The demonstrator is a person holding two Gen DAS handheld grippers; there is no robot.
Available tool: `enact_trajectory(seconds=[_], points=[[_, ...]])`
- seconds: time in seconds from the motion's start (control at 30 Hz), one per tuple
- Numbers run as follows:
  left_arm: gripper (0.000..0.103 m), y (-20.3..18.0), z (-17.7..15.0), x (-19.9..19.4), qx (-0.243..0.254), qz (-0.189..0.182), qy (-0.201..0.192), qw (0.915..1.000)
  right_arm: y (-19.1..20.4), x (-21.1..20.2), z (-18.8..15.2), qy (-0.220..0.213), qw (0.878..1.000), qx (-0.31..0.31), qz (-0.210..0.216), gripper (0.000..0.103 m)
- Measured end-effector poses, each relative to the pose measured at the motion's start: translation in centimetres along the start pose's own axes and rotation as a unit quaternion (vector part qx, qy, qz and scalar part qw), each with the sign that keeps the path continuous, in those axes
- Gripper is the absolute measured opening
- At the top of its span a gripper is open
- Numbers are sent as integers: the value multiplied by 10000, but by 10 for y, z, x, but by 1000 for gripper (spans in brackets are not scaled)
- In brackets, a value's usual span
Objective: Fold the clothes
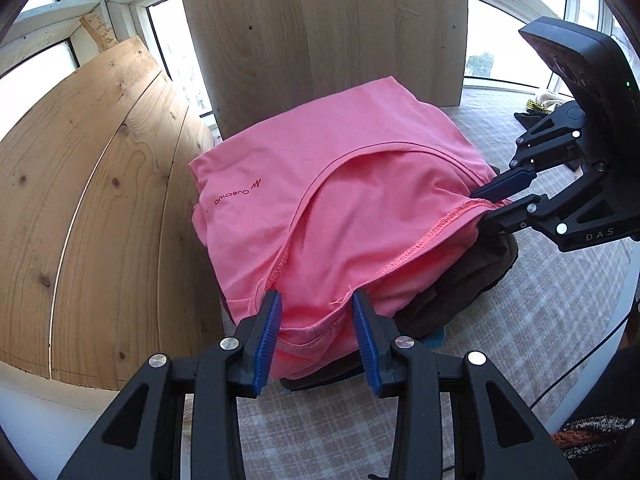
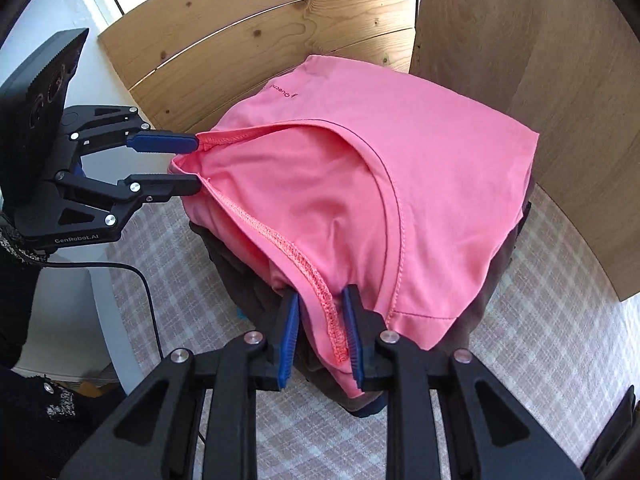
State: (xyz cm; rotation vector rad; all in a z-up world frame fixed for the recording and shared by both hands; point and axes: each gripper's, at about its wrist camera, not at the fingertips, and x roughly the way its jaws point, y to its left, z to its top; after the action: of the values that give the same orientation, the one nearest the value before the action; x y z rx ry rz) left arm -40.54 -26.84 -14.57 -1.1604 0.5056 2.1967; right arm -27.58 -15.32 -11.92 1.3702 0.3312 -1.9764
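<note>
- Lying folded on a dark brown garment, the pink shirt sits on the checked bench, ahead of and below both tools.
- The left tool stands part open, a bunched pink corner between its blue pads; whether they press on it is unclear.
- The right tool is narrow, straddling the stitched hem; a firm pinch cannot be confirmed.
- The hem runs from one tool to the other.
- The pile hides its lower layers and a blue item.
</note>
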Motion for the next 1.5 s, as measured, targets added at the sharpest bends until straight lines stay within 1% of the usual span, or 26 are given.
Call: enact_trajectory(seconds=[0.03, 0.1, 0.13, 0.27, 0.3, 0.37, 0.43, 0.53, 0.6, 0.67, 0.73, 0.8, 0.9, 0.97, 1.0, 1.03, 1.07, 1.17, 1.33, 1.43, 1.5], points=[[35, 0, 2, -1, 5, -2, -21, 10000, -5, -2, 0, -19, 9999, 128, 68, 22], [35, 0, 4, -3, 17, -12, -48, 10000, -8, -5, -1, -23, 9998, 193, -30, 22], [35, 1, 4, -3, 24, -12, -49, 10000, -7, -7, -2, -15, 9999, 105, -135, 22], [35, 0, 3, -4, 100, -33, -35, 9999, 6, -19, -12, 20, 9998, -147, -145, 23], [35, -1, 1, -5, 124, -34, -36, 9999, 8, -24, -16, -25, 9995, -189, -237, 24], [35, -4, -5, -13, 144, 14, -90, 9999, 11, -35, -26, -124, 9986, -263, -446, 37], [35, -4, -16, -23, 102, 75, -171, 9998, 11, -42, -41, -235, 9959, -309, -818, 38], [35, -4, -35, -28, 75, 99, -168, 9998, 7, -38, -56, -140, 9953, -210, -937, 39], [35, -2, -45, -21, -9, 82, -15, 10000, 5, -32, -60, -129, 9963, -127, -836, 39], [35, 0, -48, -12, -75, 139, 138, 9998, 5, -28, -60, -122, 9965, -100, -825, 39], [35, 1, -45, -5, -58, 156, 175, 9997, 5, -24, -59, -122, 9968, -87, -782, 39], [35, 1, -43, -1, -34, 72, 150, 9999, 5, -20, -58, -124, 9974, -70, -706, 39], [35, 8, -39, 11, -86, 3, 274, 9996, 2, -18, -57, -140, 9981, 11, -593, 39], [31, 12, -39, 20, -149, -40, 388, 9991, 1, -16, -55, -151, 9987, 90, -485, 39], [21, 15, -39, 24, -179, -58, 440, 9989, 0, -15, -54, -149, 9988, 121, -442, 39], [15, 16, -38, 26, -198, -50, 457, 9987, -1, -15, -54, -149, 9989, 140, -420, 39], [14, 18, -37, 27, -217, -45, 470, 9986, -1, -14, -53, -149, 9990, 155, -397, 39], [7, 21, -35, 23, -254, -58, 390, 9989, 0, -15, -55, -207, 9988, 190, -402, 39], [5, 25, -33, 7, -370, 12, 130, 9992, -2, -24, -61, -435, 9977, 421, -313, 39], [5, 28, -29, -1, -464, -38, 43, 9989, 2, -22, -62, -389, 9984, 316, -244, 39], [5, 29, -28, -2, -440, -10, 27, 9990, 1, -13, -59, -270, 9987, 315, -311, 38]])
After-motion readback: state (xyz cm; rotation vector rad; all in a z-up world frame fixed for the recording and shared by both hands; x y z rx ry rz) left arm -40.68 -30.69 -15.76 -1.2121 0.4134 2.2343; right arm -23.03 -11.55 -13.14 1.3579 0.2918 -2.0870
